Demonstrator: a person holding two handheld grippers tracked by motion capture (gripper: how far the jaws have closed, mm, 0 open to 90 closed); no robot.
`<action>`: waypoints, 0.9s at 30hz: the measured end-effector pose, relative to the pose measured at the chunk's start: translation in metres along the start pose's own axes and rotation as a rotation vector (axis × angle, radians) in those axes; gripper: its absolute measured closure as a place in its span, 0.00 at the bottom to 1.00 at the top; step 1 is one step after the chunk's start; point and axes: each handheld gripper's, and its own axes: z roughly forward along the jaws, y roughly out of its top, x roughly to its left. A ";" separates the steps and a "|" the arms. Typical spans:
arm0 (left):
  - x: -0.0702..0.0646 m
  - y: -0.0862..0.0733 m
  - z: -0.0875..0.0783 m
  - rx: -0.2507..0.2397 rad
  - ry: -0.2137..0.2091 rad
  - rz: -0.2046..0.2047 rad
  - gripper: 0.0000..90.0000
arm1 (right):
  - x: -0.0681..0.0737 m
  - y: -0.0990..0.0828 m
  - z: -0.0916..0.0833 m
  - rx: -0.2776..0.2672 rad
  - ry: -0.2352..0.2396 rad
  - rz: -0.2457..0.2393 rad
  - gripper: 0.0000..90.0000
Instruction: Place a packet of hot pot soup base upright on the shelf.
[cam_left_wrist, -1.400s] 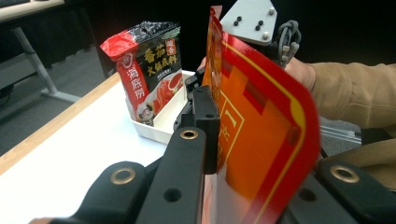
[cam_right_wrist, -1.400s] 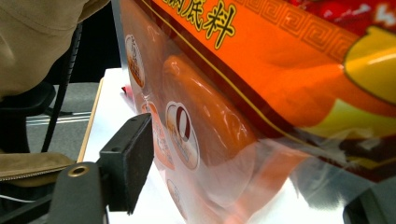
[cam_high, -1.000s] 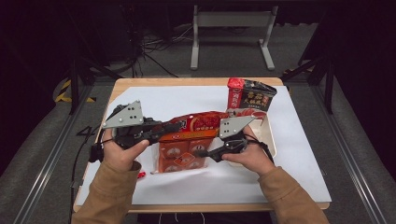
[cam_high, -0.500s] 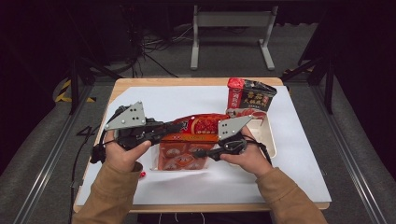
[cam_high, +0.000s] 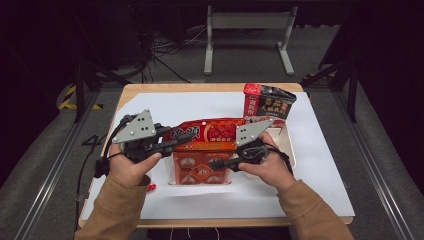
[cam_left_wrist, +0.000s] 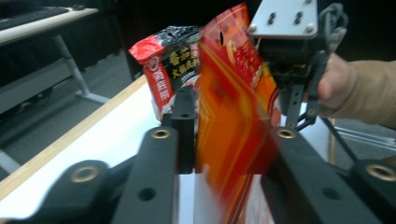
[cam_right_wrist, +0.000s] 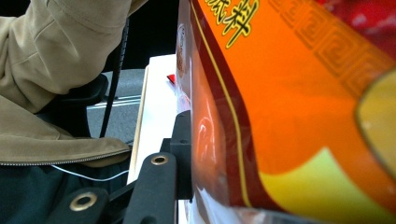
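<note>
A big red and orange snack bag (cam_high: 205, 150) stands upright at the table's middle between both hands. My left gripper (cam_high: 182, 139) is at the bag's top left corner. Its jaws have just been opening, and in the left gripper view the blurred bag (cam_left_wrist: 233, 116) hangs loose between the parted fingers (cam_left_wrist: 184, 121). My right gripper (cam_high: 219, 164) is shut on the bag's lower right side after closing a moment ago. In the right gripper view one pad (cam_right_wrist: 183, 149) presses on the bag (cam_right_wrist: 289, 116), which hides the other jaw.
A black and red noodle pack (cam_high: 270, 102) stands at the back right, also seen as the pack (cam_left_wrist: 168, 60) beyond the bag. A pale tray (cam_high: 291, 150) lies by the right hand. White sheet (cam_high: 320, 165) covers the wooden table (cam_high: 210, 87). A red scrap (cam_high: 151, 187) lies near the left wrist.
The right gripper has closed onto the bag's lower right side. The left jaws have parted on the top corner. Both hands stay roughly in place.
</note>
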 end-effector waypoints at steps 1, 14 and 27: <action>0.002 -0.001 -0.002 -0.003 -0.001 -0.009 0.74 | 0.000 0.000 -0.001 0.001 -0.003 0.005 0.78; 0.035 -0.027 -0.011 -0.026 0.020 -0.147 0.34 | -0.006 0.002 -0.026 -0.039 -0.072 0.080 0.78; 0.059 -0.069 -0.001 0.023 0.091 -0.190 0.23 | -0.015 0.007 -0.055 -0.089 -0.158 0.131 0.78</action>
